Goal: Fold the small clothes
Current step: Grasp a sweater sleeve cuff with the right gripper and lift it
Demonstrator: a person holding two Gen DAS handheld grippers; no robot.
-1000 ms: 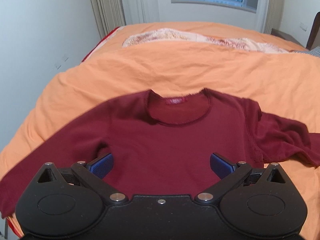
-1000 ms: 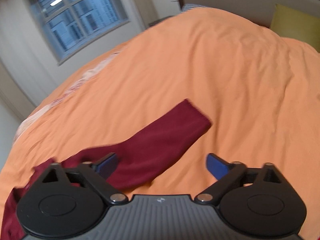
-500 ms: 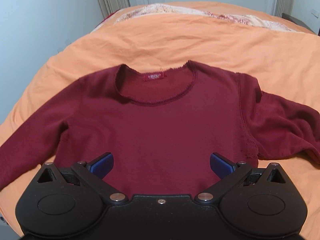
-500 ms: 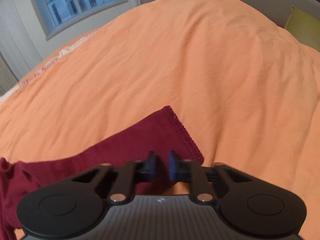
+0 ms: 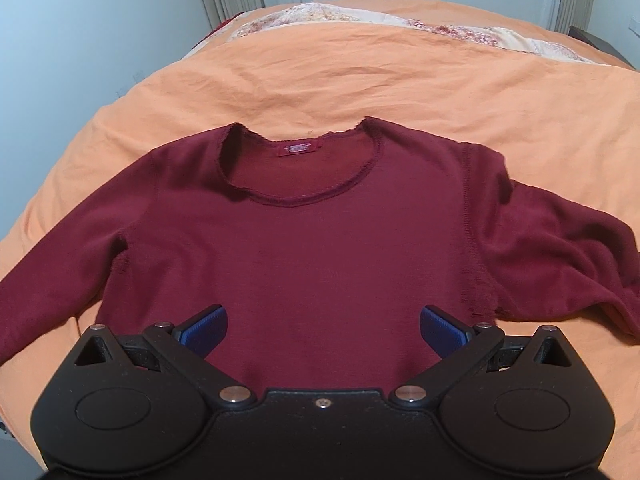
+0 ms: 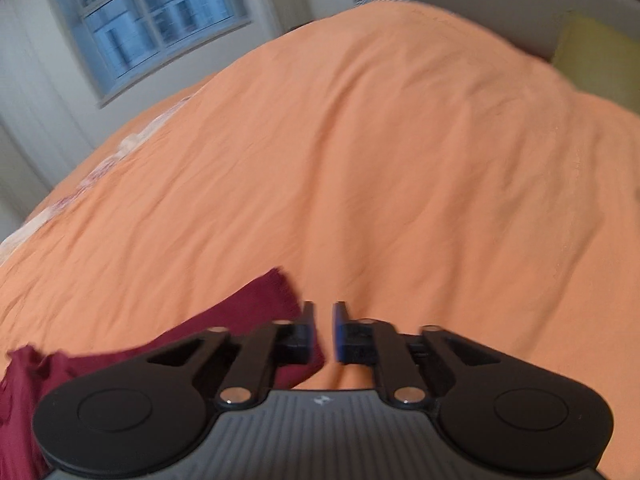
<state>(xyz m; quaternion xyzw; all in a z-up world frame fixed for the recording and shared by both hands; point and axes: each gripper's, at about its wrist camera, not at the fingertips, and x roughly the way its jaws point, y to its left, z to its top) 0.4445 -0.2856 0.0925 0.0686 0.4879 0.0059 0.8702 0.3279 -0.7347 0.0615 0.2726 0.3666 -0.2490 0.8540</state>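
Left gripper [image 5: 323, 326]: jaws spread wide, blue pads either side of the lower body of the dark red long-sleeved knit top [image 5: 320, 248]. Nothing between the pads; whether they touch the cloth I cannot tell.

Right gripper [image 6: 322, 330]: jaws drawn narrow, a thin gap showing between the blue pads. The cuff end of the top's right sleeve [image 6: 256, 312] lies just left of the near jaw and runs under it. The view is motion-blurred, so I cannot tell if cloth is pinched or merely beside the fingers.

The top lies front-up on the orange bed cover [image 5: 360, 80], hem toward me, round neckline [image 5: 300, 172] with its small red label [image 5: 295, 150] toward the far side. The body is spread fairly flat. The left sleeve [image 5: 60, 276] runs out straight toward the near left edge of the bed. The right sleeve in the left-wrist view is bunched and rumpled at the right, not laid flat.

Progress, my reading: garment is laid out, no fold made yet. The body shows a single layer and both sleeves lie outside it. Remaining: bring each sleeve across the body, then fold the body into a compact stack. The right sleeve looks like the first job in hand.

Far: a patterned quilt strip [image 5: 400, 24] across the bed, curtains and a window [image 6: 156, 20] beyond.
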